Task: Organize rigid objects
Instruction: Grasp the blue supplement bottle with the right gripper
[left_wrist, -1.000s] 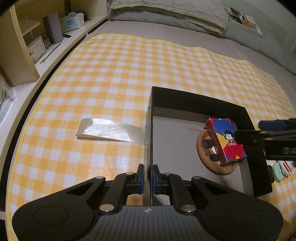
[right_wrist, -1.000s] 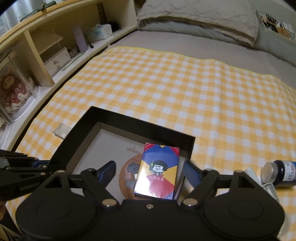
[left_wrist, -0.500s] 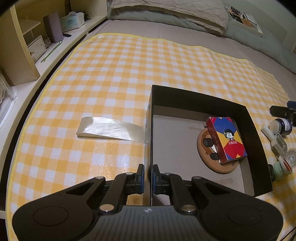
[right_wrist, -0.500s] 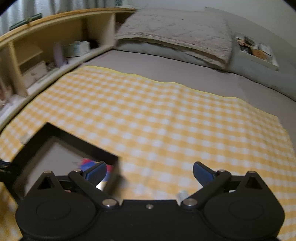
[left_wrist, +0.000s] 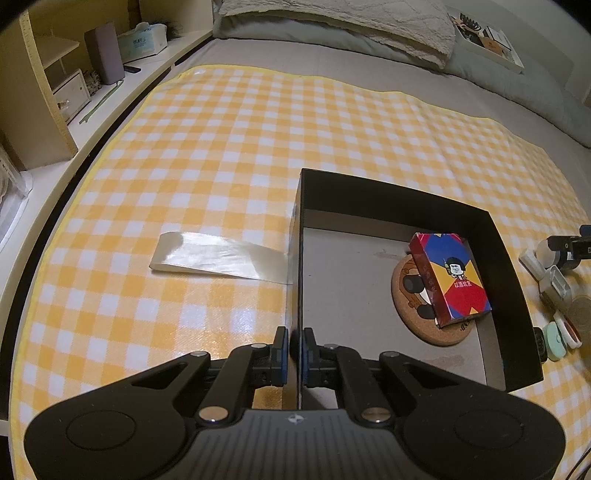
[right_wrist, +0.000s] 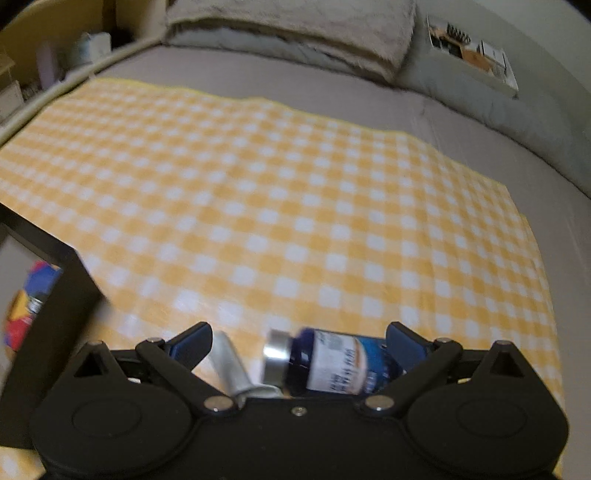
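Dim, warm indoor light; the left wrist view is sharp, the right wrist view motion-blurred, both fisheye-bent with dark corners.

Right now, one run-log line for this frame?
left hand-held gripper: shut on black box wall | right hand-held gripper: open around blue bottle | card box: in box on cork coaster

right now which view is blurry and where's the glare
Right wrist view: motion-smeared throughout, the blue bottle label unreadable. Left wrist view: sharp, with glare on the clear tape strip and the glossy checked cloth near the black box; fisheye bends the edges.
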